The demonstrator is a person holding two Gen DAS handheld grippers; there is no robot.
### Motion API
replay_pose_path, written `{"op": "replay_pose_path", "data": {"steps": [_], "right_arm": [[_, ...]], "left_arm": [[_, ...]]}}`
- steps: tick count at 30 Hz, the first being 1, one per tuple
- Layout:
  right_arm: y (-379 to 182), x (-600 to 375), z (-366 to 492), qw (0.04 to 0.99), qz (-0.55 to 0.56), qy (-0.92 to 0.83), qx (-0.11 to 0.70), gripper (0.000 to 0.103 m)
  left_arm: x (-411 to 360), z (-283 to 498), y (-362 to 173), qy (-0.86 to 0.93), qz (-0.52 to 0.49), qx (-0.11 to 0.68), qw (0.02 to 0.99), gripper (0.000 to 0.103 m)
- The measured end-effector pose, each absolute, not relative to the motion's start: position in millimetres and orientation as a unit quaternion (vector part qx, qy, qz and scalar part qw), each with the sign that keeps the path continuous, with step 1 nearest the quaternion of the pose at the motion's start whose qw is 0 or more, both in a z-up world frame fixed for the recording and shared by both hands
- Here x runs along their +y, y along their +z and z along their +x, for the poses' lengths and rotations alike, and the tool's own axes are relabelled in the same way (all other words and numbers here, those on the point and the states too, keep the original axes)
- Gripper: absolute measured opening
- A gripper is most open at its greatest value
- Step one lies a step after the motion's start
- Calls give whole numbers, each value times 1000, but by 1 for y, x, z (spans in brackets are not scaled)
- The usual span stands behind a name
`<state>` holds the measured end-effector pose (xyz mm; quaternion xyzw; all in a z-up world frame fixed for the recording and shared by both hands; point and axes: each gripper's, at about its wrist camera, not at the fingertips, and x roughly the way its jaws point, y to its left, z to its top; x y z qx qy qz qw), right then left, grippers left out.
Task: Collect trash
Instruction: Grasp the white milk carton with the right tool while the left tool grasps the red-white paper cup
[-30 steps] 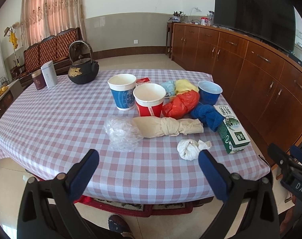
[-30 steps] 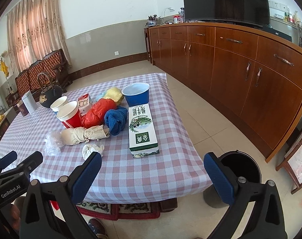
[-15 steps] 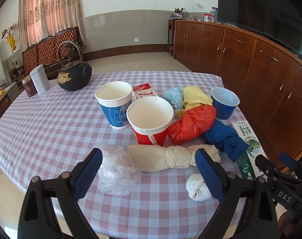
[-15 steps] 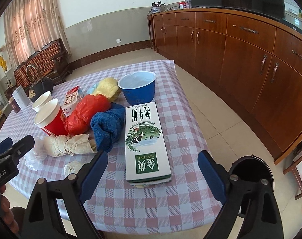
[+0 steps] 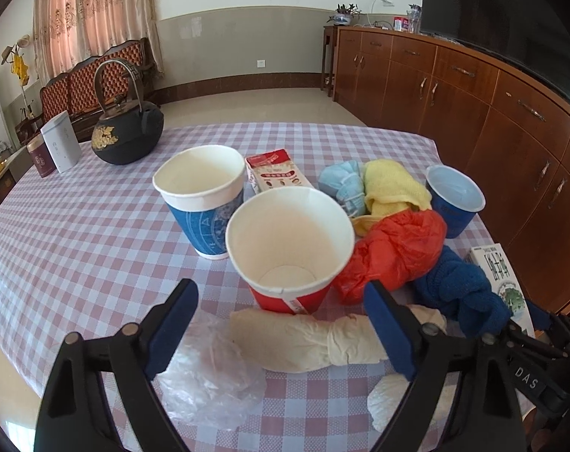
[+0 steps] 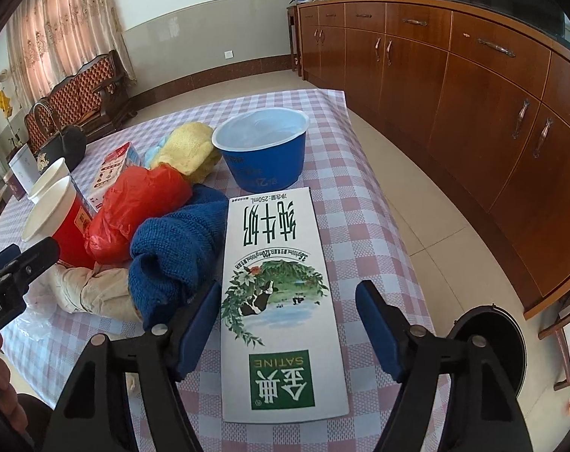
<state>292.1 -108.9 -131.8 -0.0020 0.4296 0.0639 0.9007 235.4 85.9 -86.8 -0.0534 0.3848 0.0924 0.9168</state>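
Observation:
My left gripper (image 5: 281, 324) is open, its fingers on either side of a beige knotted bag (image 5: 307, 342) just in front of a red paper cup (image 5: 288, 248). A clear plastic bag (image 5: 206, 380) and a white wad (image 5: 386, 399) lie near it. My right gripper (image 6: 288, 324) is open, straddling the near half of a white milk carton (image 6: 277, 286) that lies flat. A black trash bin (image 6: 488, 339) stands on the floor to the right of the table.
On the checked tablecloth (image 5: 78, 233) also stand a blue paper cup (image 5: 206, 203), a blue bowl (image 6: 262, 150), a red plastic bag (image 5: 394, 256), blue, yellow and light blue cloths, a small carton (image 5: 277, 169), a black teapot (image 5: 128, 132) and tins. Wooden cabinets (image 6: 473, 94) line the right.
Both grippers have moved forward over the table. The left now brackets the beige bag near the red cup; the right now brackets the milk carton.

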Motion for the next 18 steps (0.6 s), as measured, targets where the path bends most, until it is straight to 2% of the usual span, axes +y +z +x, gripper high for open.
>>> {"op": "replay_pose_path", "data": {"steps": [3,8,10,14,18], "right_arm": [[-137,-108,298,897,1,68,436,60],[-140,-104,307,895,-6,71,440,59],[-141,-102,310,895,-7,71,440,59],[-141,-99,312,896,-15,74,437,58],[-140,-101,308,899,-8,80,431,56]], "left_arm": [[87,243,-90,93,-58,386,916,86],[87,253,-94,95,-59,385,916,85],[87,255,-95,94,-59,386,916,80],[89,258,-99,87,-64,389,915,61],[87,255,-98,80,-61,380,920,58]]}}
